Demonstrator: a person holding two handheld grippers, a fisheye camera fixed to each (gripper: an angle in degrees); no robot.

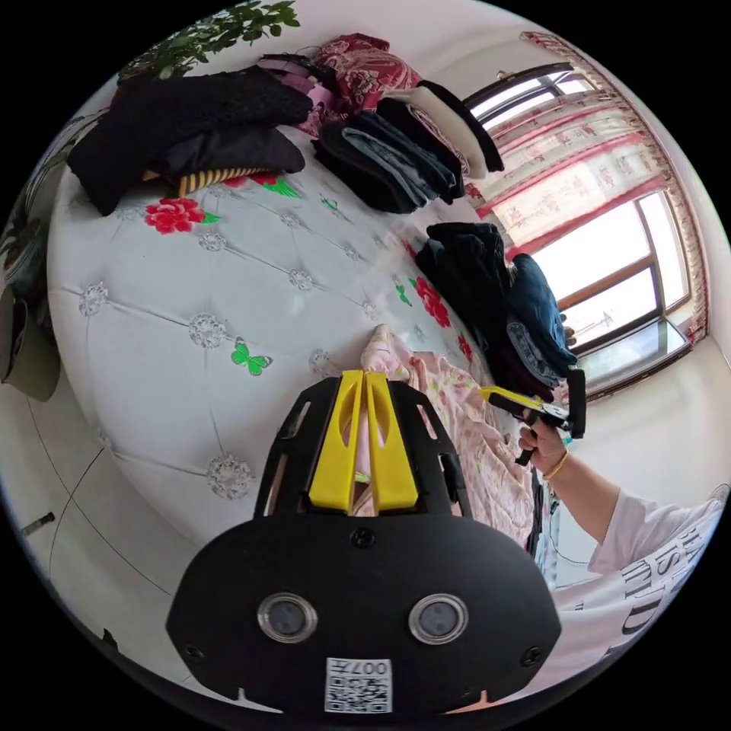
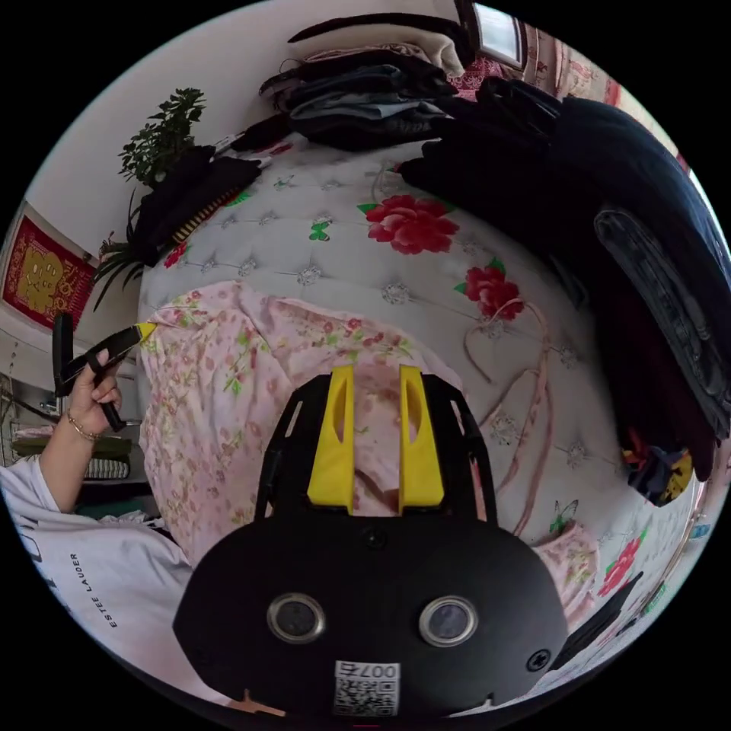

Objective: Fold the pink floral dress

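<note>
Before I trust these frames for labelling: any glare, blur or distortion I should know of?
Left gripper view: the window is blown out white, and fisheye bends the bed edge. Right gripper view: even light, the pink floral dress sharp, dark clothes pile nearly detailless, strong curving at the rim.

Tufted white bed [image 1: 175, 304] — bright window [image 1: 609, 282]

One pink floral cotton dress [image 2: 228, 396], two yellow-jawed black grippers [image 1: 364, 381] [image 2: 375, 381], four dark clothing piles [image 1: 190, 137] beyond the fingers [image 1: 339, 442].
</note>
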